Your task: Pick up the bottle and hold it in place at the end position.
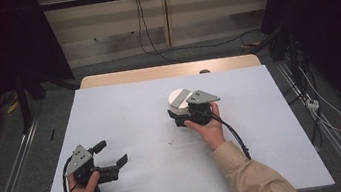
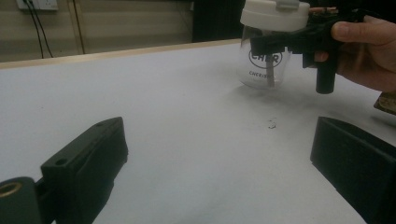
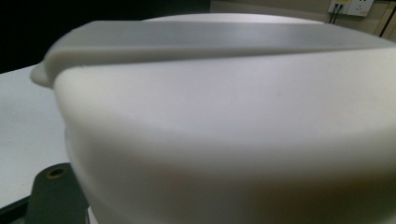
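The right claw grips a clear jar just under its white lid (black lettering on the glass), mid-worktop. The left claw rests near the front-left corner, jaws spread wide, holding nothing.

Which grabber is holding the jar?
The right gripper: its jaws clasp the clear jar under its white lid. The left gripper is open and empty.
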Tool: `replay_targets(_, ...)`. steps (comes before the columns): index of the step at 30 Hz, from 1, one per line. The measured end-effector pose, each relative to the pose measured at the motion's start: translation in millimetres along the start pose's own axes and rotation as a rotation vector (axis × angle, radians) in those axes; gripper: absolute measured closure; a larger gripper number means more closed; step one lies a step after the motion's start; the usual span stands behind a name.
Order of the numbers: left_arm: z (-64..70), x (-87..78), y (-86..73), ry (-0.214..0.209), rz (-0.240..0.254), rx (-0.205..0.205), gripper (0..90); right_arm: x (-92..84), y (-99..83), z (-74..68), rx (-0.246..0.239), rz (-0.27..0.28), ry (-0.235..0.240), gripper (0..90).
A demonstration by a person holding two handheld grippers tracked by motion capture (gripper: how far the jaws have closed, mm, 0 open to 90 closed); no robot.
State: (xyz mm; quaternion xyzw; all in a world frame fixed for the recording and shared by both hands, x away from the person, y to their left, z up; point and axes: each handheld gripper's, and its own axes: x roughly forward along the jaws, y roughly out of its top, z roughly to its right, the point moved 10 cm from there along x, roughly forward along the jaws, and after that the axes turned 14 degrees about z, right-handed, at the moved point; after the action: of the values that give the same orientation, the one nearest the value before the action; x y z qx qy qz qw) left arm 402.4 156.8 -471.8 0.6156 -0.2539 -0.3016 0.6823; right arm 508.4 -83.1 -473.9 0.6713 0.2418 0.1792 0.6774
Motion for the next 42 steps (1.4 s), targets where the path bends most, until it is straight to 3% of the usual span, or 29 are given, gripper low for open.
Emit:
replay_targets(24, -1.0, 0.0, -1.6, 0.005, -0.004, 0.0, 3.4, 16.7, -5.0, -3.7, 0.001, -0.003, 0.013, 18.3)
replay_targets(42, -0.7, 0.3, -2.7, 0.002, -0.01, 0.003, 3.4, 19.8, -12.2, -7.7, 0.009, -0.019, 0.028, 18.3)
